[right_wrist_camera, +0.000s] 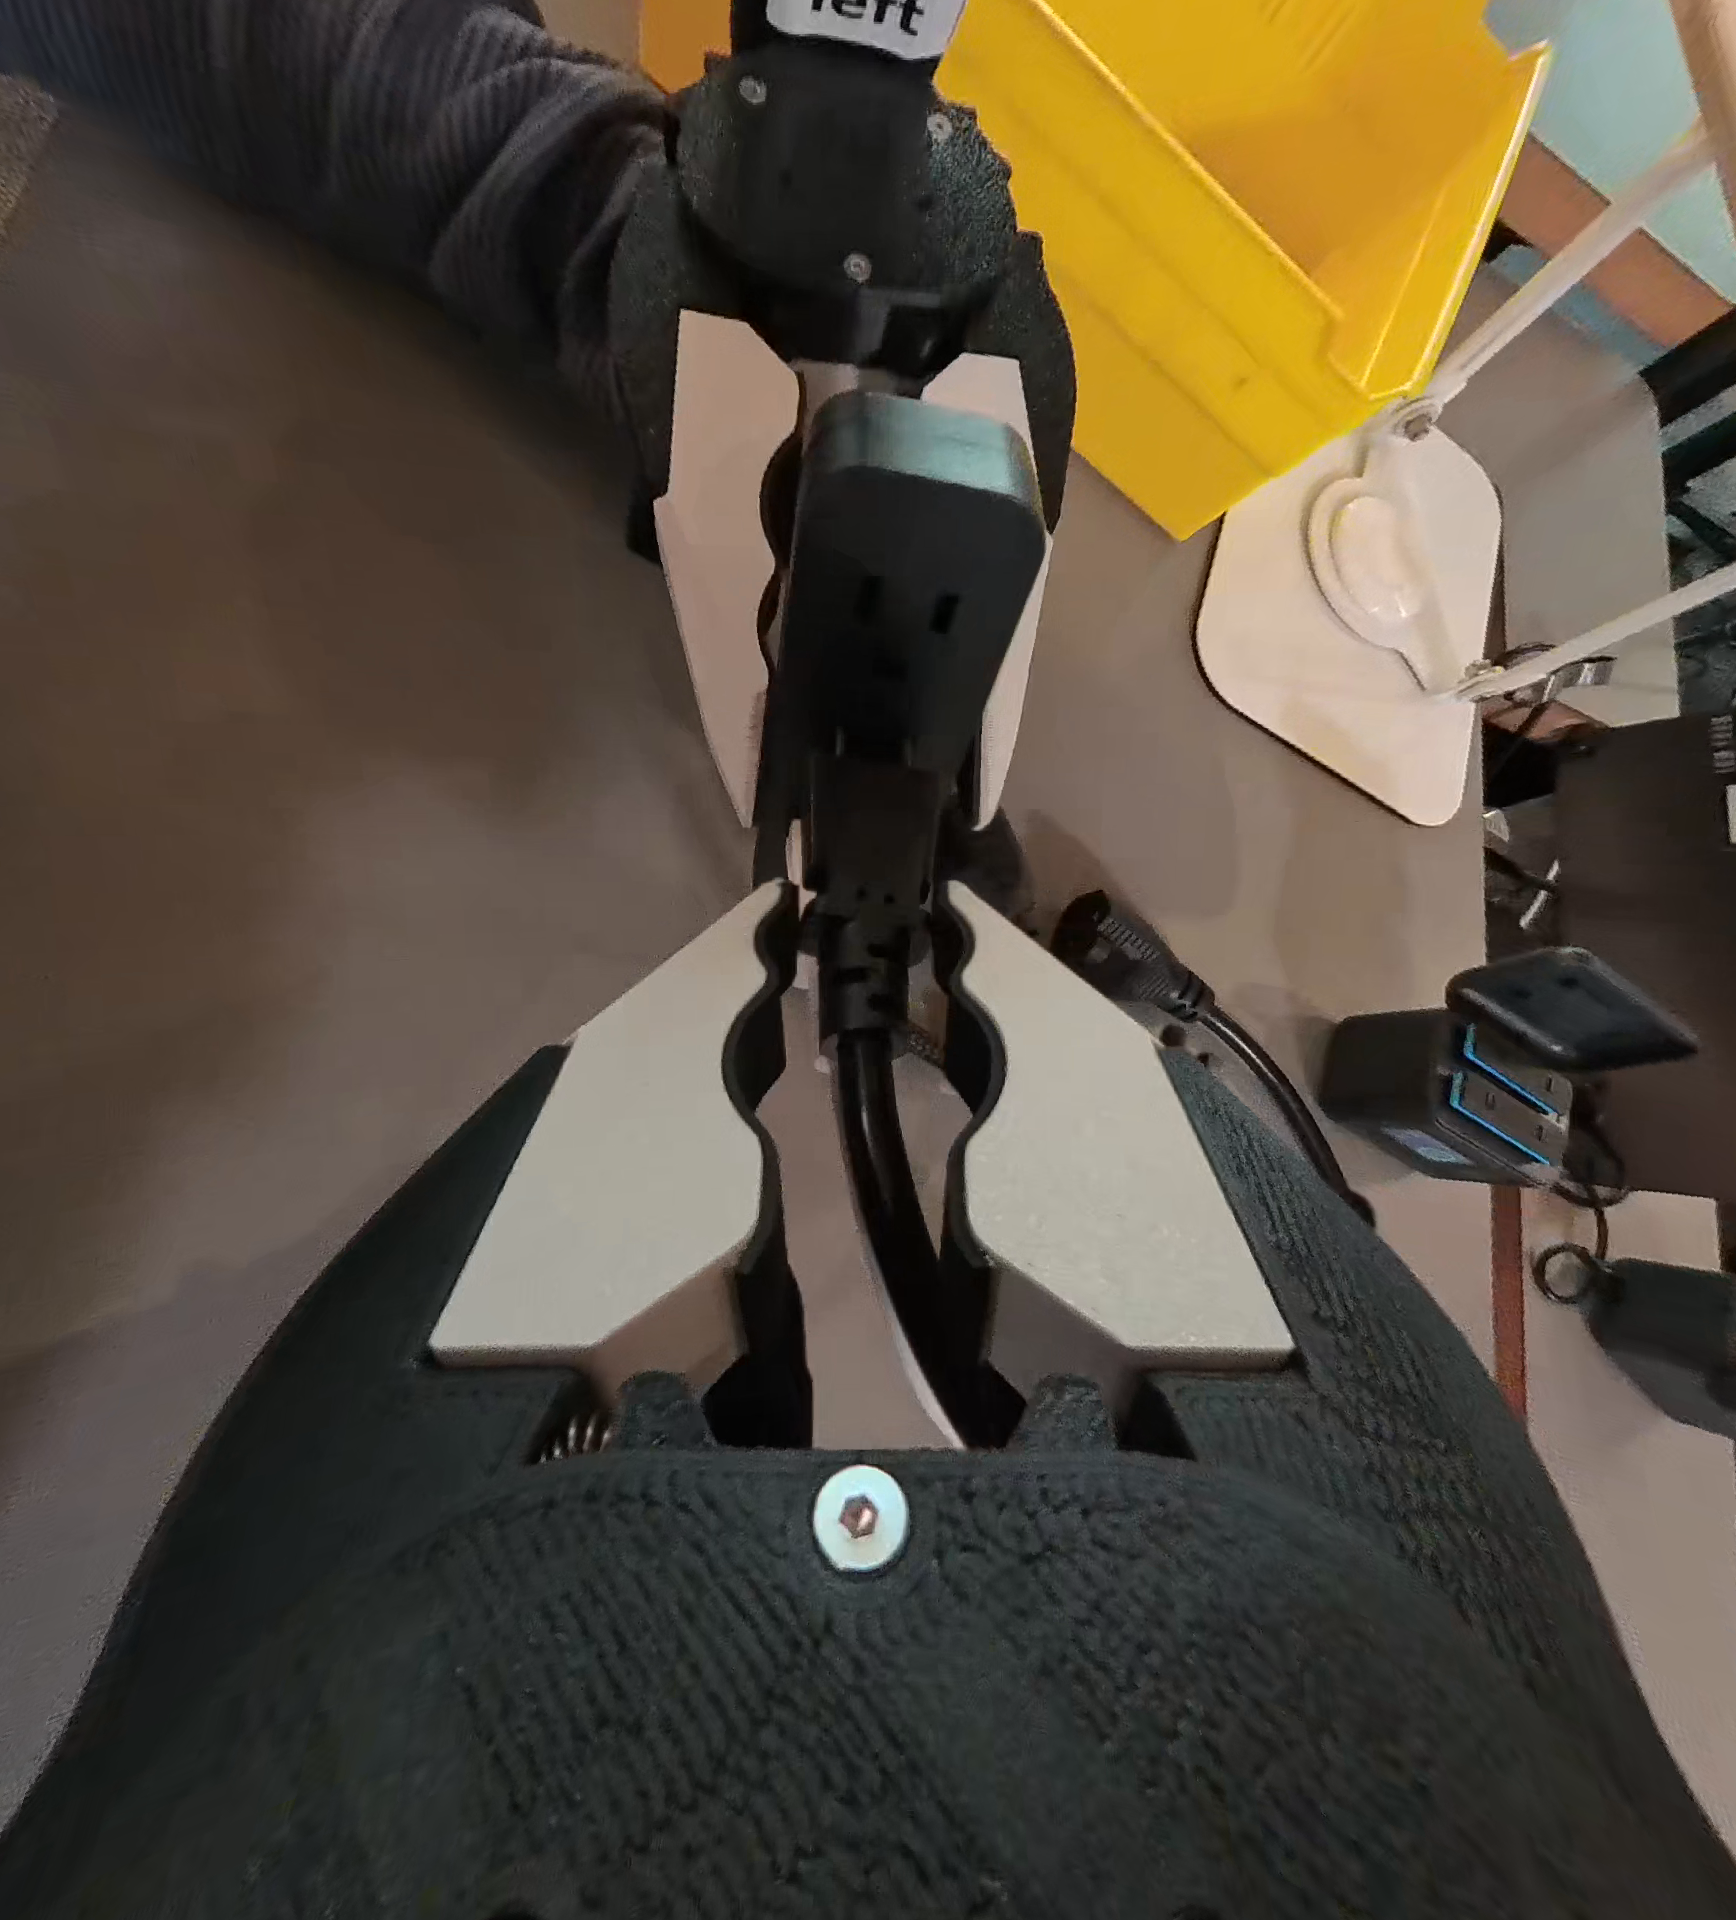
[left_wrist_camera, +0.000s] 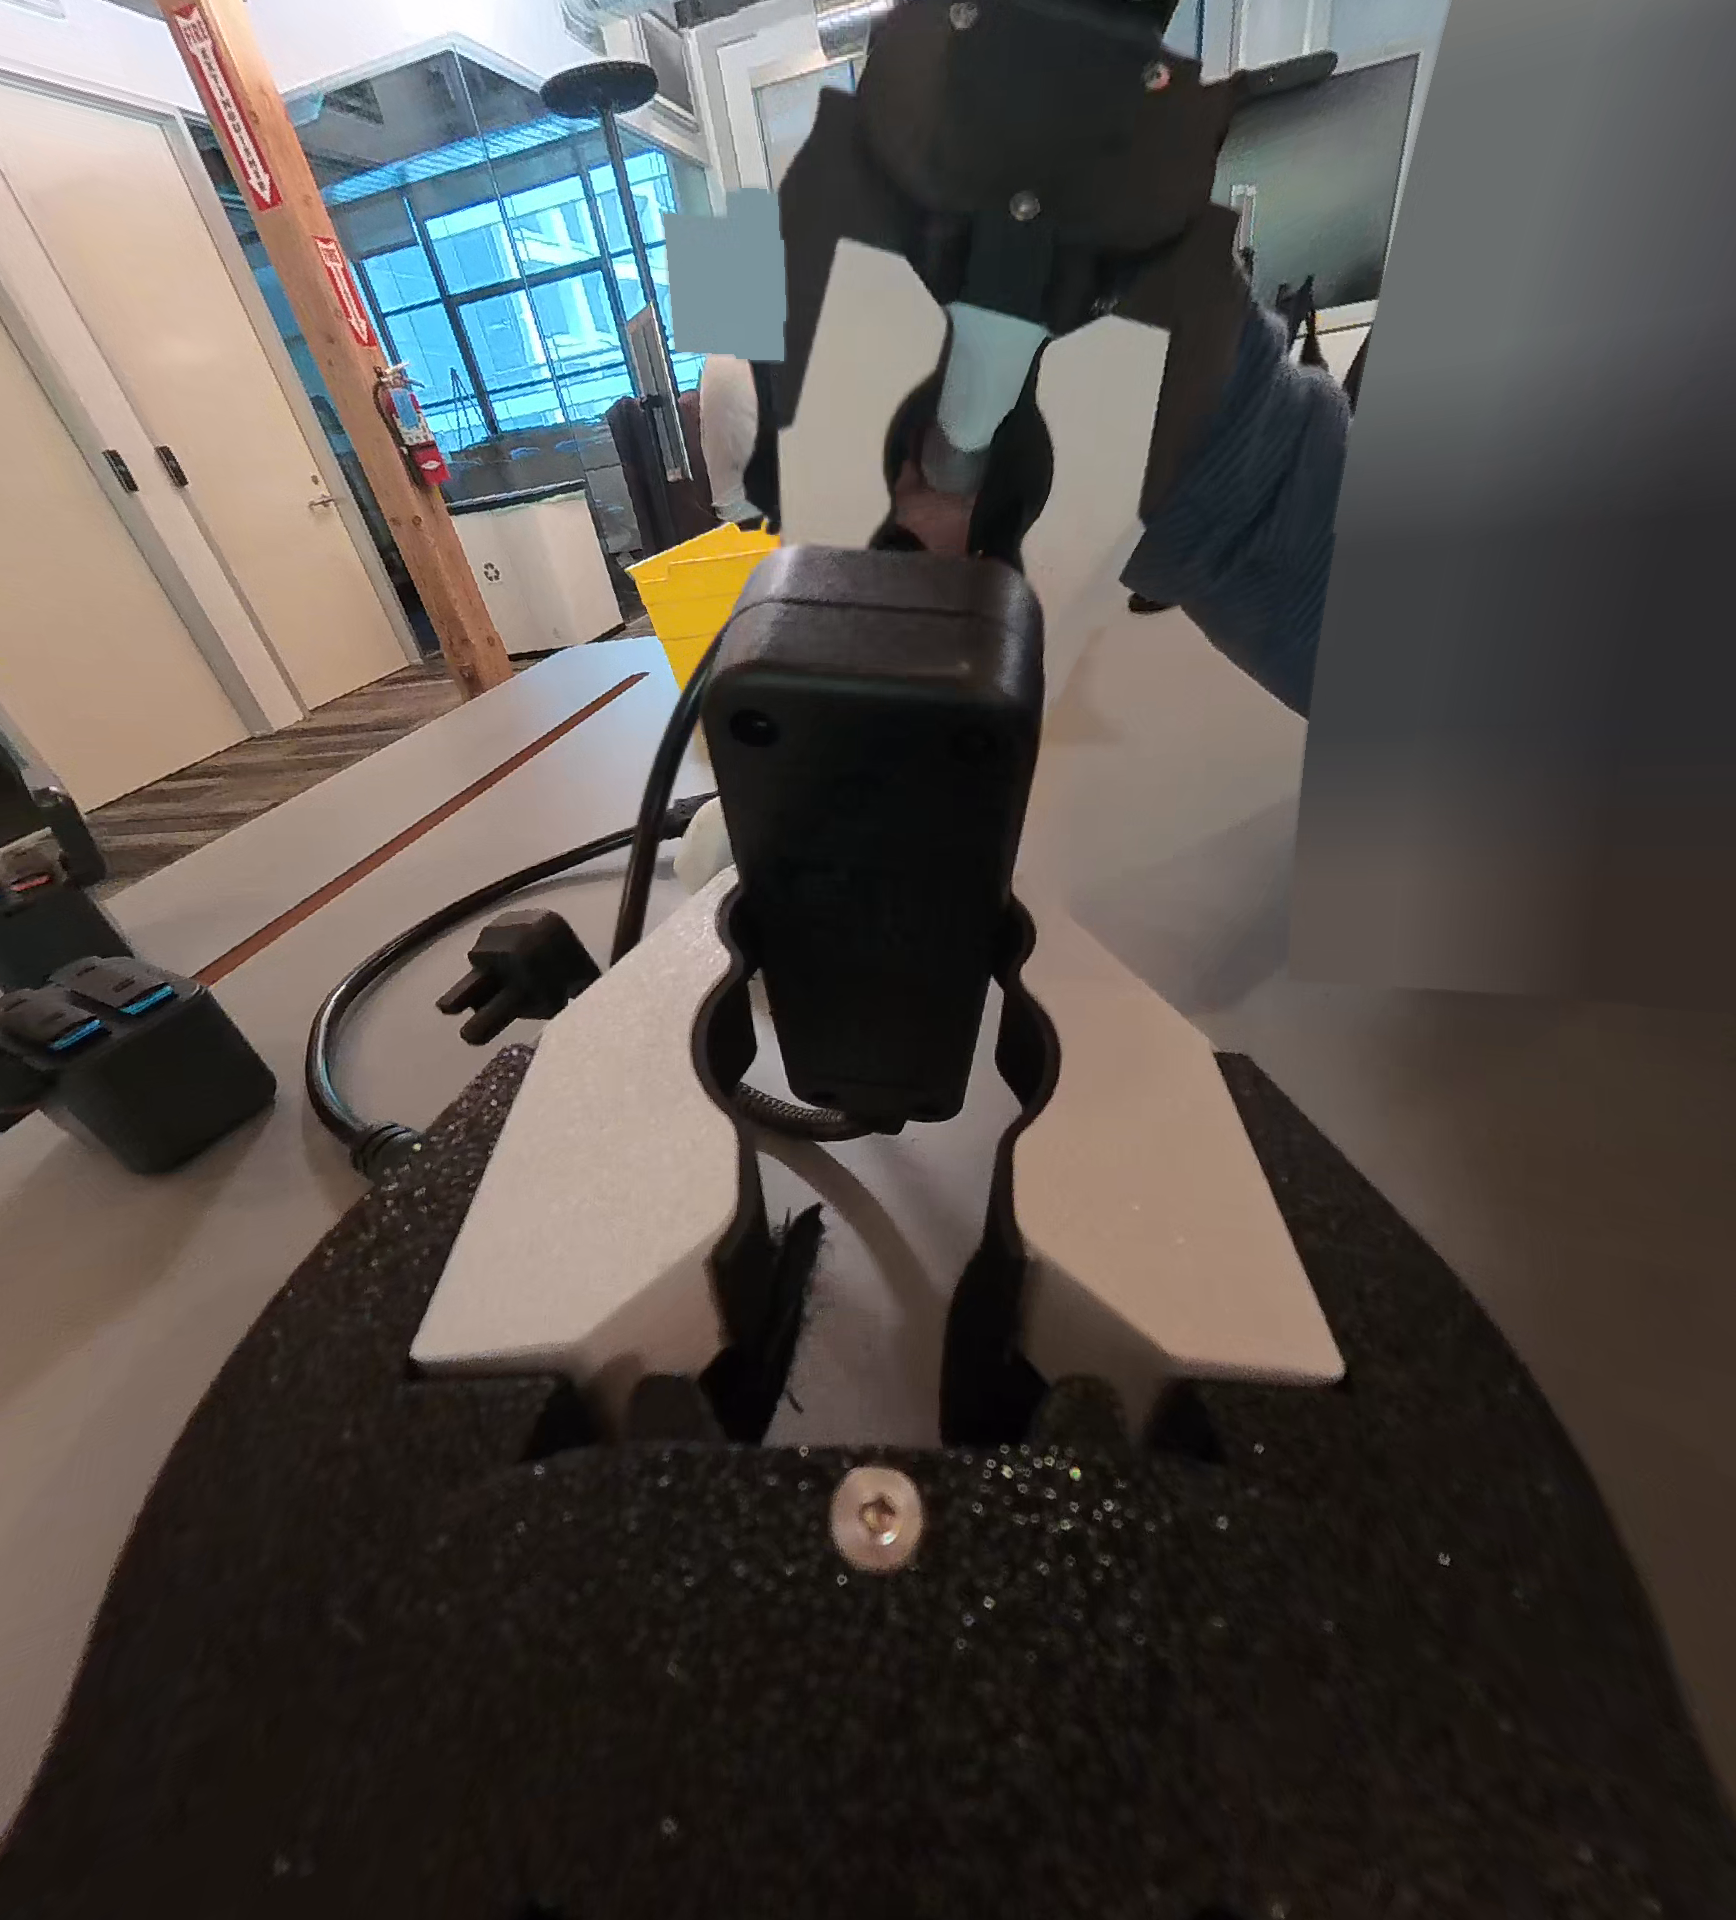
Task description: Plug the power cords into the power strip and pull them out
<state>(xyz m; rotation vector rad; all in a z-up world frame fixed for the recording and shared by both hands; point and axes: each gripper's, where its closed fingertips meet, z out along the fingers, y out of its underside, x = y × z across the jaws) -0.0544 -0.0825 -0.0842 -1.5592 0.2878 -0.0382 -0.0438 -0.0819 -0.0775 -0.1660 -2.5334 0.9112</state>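
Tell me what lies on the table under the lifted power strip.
Below the power strip held in the left gripper, a loose black plug and looped cord lie on the table. The spot directly beneath is hidden by the gripper.

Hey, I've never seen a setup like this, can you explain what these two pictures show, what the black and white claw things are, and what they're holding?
They are two hand-held grippers, each carrying a camera that looks forward along its two white fingers.

In the left wrist view, the left gripper clamps the black rectangular power strip, held up off the table, its back to the camera.

In the right wrist view, the right gripper grips the black power cord plug, which sits at the strip's socket face. A dark sleeve shows behind the other gripper.

On the grey table lie a loose black three-pronged plug, dark charger boxes holding blue-edged batteries, and a yellow plastic bin.
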